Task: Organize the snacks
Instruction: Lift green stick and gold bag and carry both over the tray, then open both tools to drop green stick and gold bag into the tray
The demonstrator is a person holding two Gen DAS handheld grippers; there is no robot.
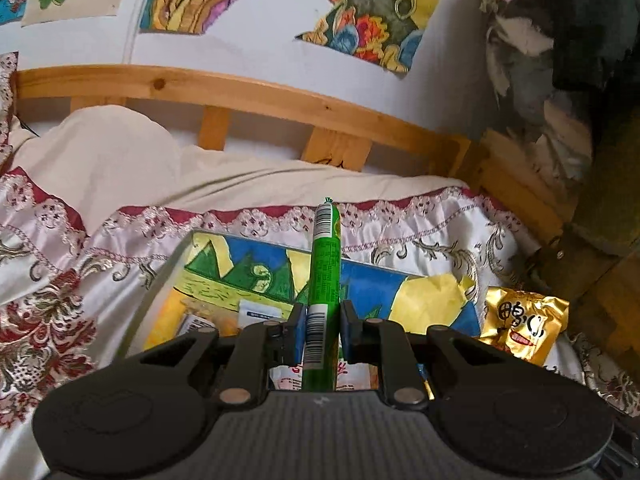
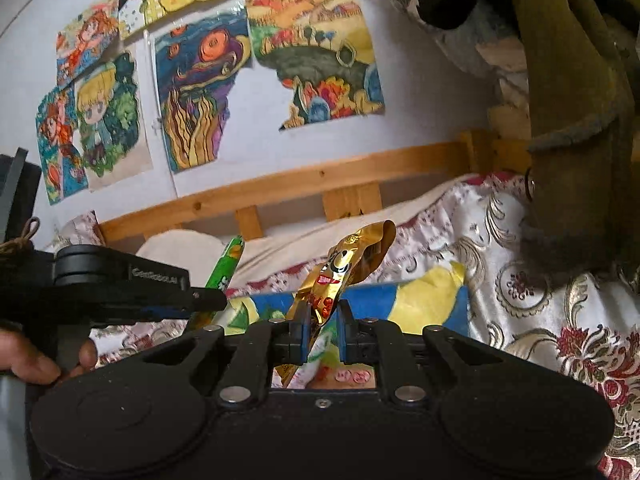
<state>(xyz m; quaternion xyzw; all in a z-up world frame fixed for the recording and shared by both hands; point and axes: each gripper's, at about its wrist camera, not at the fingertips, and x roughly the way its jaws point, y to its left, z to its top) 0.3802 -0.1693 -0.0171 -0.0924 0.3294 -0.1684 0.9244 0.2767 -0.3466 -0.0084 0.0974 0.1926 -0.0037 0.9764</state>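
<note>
Bed [image 1: 440, 216] with floral cover carries one painted tray [image 1: 424, 300]; left hand-held gripper [image 1: 320, 332] clamped on one green stick snack [image 1: 325, 264], above tray; right hand-held gripper [image 2: 323, 334] clamped on one gold snack packet [image 2: 340, 272]; second gold packet [image 1: 520, 328] beside tray.

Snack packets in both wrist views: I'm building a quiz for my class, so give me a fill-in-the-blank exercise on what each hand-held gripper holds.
1. The left hand-held gripper is shut on a long ____ snack stick.
2. The right hand-held gripper is shut on a ____ foil packet.
3. Another gold packet lies on the ____.
4. Drawings hang on the ____.

Missing words: green; gold; bed; wall
</note>
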